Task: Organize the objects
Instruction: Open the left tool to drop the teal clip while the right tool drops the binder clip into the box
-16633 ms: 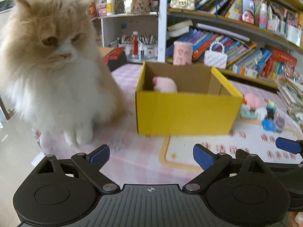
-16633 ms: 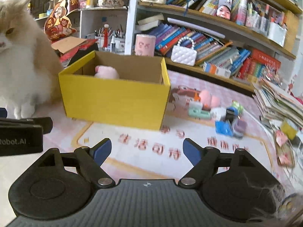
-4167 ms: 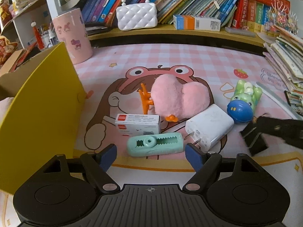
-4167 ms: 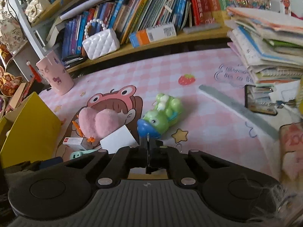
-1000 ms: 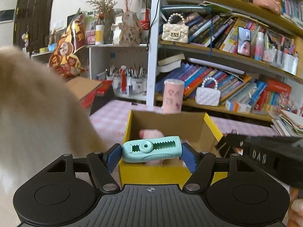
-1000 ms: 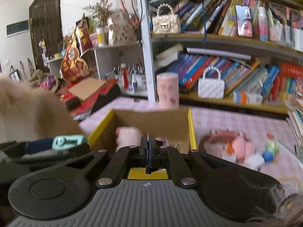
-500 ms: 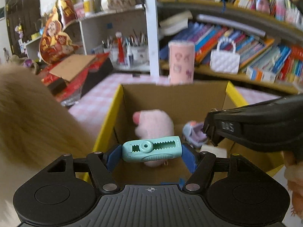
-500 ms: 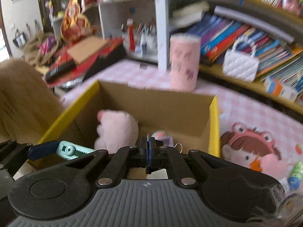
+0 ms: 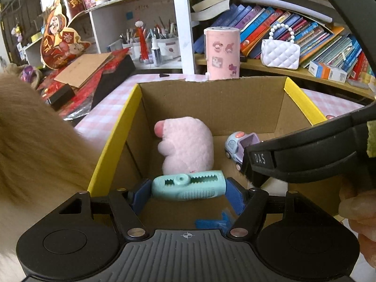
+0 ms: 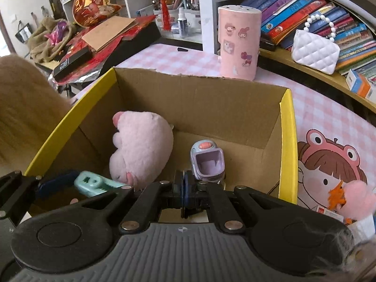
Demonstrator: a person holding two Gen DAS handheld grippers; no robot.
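A pink-and-white checked tablecloth (image 10: pixel 324 115) printed with a cartoon girl in a frog hood (image 10: pixel 329 164) covers the table, and on it stands an open cardboard box (image 9: pixel 298 101) with glossy yellow outer walls and raw brown corrugated insides, its far rim torn ragged. Behind the box rises a rounded pink canister (image 9: pixel 222 52) stuck with cartoon stickers, and further behind it wooden shelves (image 9: pixel 305 72) carry slanting rows of books and a white quilted handbag (image 9: pixel 280 52) with a bead handle. To the box's far left a side table (image 10: pixel 122 44) holds flat cardboard, red packaging and a black case, with pen cups (image 10: pixel 178 21) beyond. Long tan fur (image 9: pixel 35 141) fills the space just left of the box. Inside the box lie a fluffy pink plush toy (image 9: pixel 188 143) toward its left wall and a smooth lilac plastic toy car (image 10: pixel 208 162) to the plush's right. The left gripper (image 9: pixel 188 189) hangs over the box's near edge, its blue pads pressed on both ends of a mint-green plastic clip (image 9: pixel 188 185) with sawtooth ridges and a round pivot, held crosswise above the box floor. The right gripper (image 10: pixel 184 193) points into the box on the near side of the toy car, its pads pressed nearly together on something thin that cannot be made out. Right of the box on the cloth sit a pink pompom with an orange clip (image 10: pixel 350 197) and small packets.
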